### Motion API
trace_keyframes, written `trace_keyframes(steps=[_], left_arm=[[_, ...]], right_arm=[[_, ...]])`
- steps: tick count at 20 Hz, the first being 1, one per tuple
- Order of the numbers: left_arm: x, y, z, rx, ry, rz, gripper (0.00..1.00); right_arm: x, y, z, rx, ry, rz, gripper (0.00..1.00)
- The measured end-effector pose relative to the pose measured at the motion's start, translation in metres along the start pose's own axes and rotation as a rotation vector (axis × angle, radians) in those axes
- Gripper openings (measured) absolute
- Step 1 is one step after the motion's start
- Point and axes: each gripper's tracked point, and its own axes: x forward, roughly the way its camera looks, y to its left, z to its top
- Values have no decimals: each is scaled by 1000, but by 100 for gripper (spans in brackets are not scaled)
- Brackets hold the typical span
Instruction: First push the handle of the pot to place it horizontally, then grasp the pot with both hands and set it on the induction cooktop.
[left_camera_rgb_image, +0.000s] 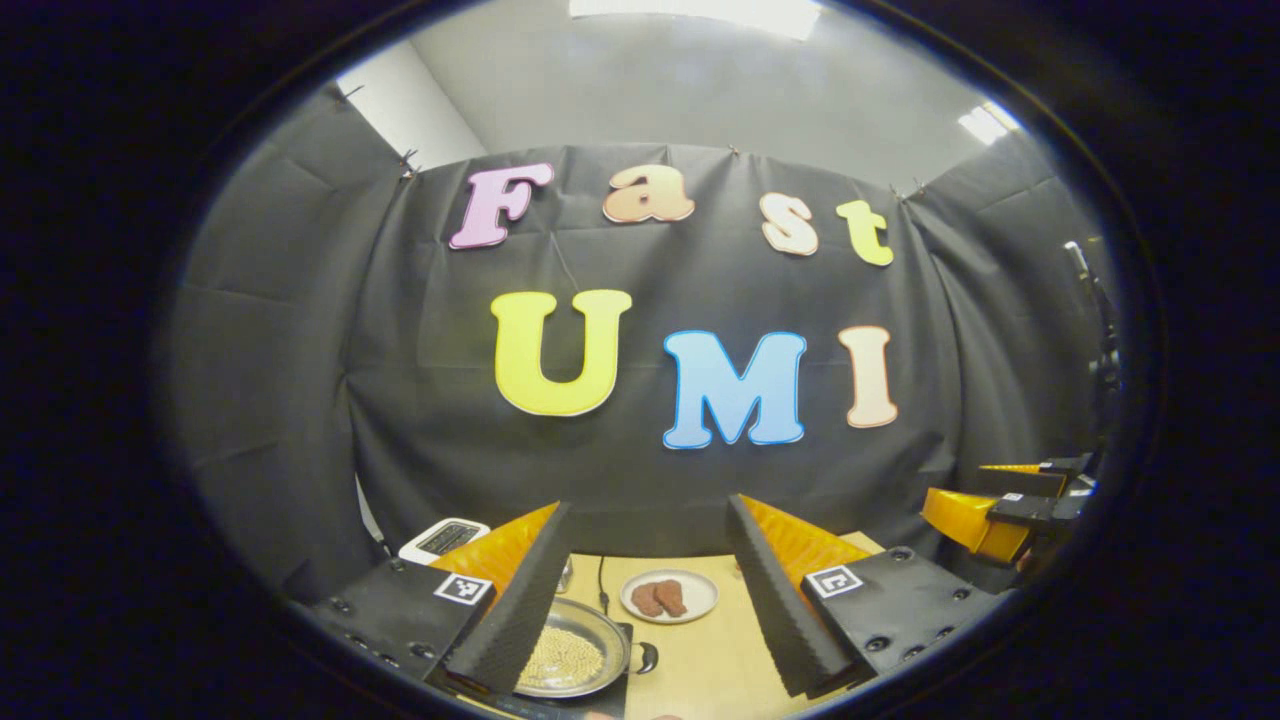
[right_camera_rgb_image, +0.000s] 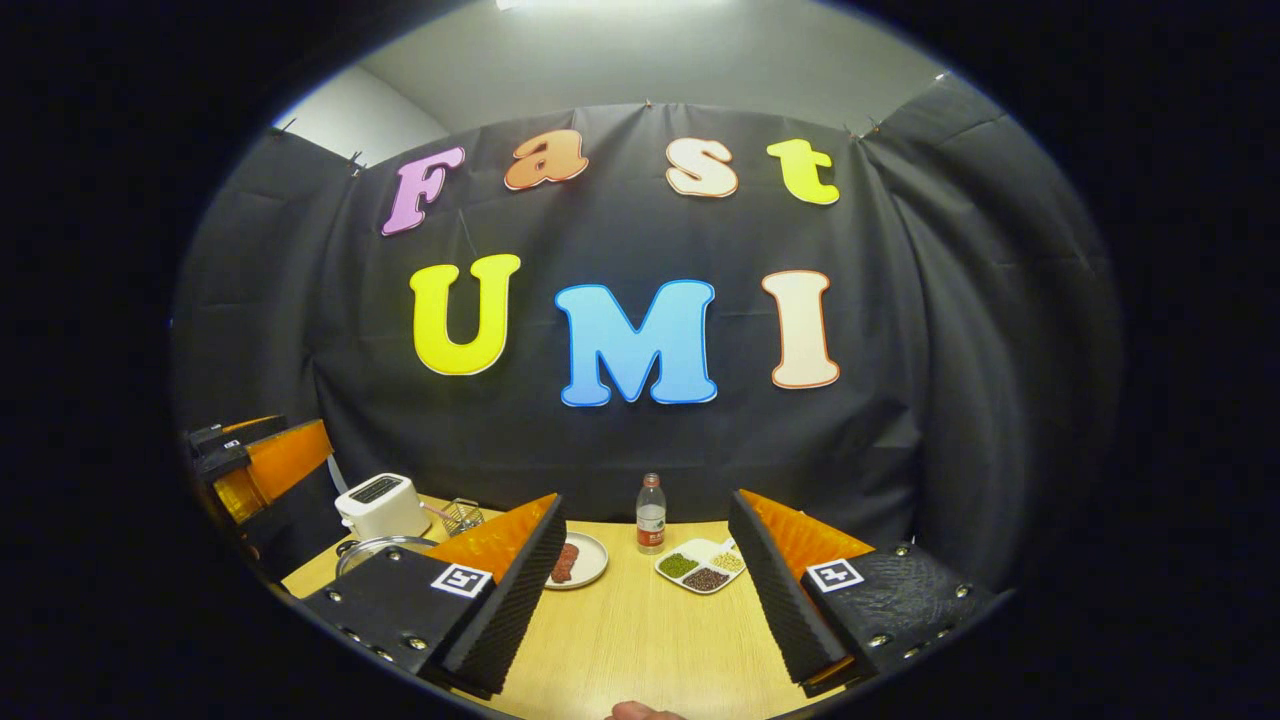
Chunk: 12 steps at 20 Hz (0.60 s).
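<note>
Left gripper (left_camera_rgb_image: 648, 590): jaws spread, empty, raised above the table (left_camera_rgb_image: 710, 665). Pot (left_camera_rgb_image: 575, 660): bottom centre-left of the left gripper view, filled with pale grains, sitting on a dark slab, probably the cooktop (left_camera_rgb_image: 610, 700); small side handle (left_camera_rgb_image: 645, 657) faces right. Plate of meat (left_camera_rgb_image: 668, 596): just behind.

Right gripper (right_camera_rgb_image: 648, 590): jaws spread, empty. Toaster (right_camera_rgb_image: 380, 506), bottle (right_camera_rgb_image: 650, 515), divided dish (right_camera_rgb_image: 703, 566): far side of the table.

Risk: an uneven two-sided lift could tip the pot and spill grains; a wide swing could hit the plate.

Orange-bodied left gripper (left_camera_rgb_image: 650, 590) and right gripper (right_camera_rgb_image: 648, 585), ridged pads, square markers, screws.
</note>
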Motion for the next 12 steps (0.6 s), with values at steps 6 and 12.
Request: trace_keyframes(steps=[6, 12], left_arm=[[-20, -6, 4, -6, -13, -3, 100], [-27, 16, 3, -10, -19, -26, 98]], right_arm=[[-12, -7, 1, 21, -6, -2, 99], [-27, 0, 5, 58, -10, -52, 99]])
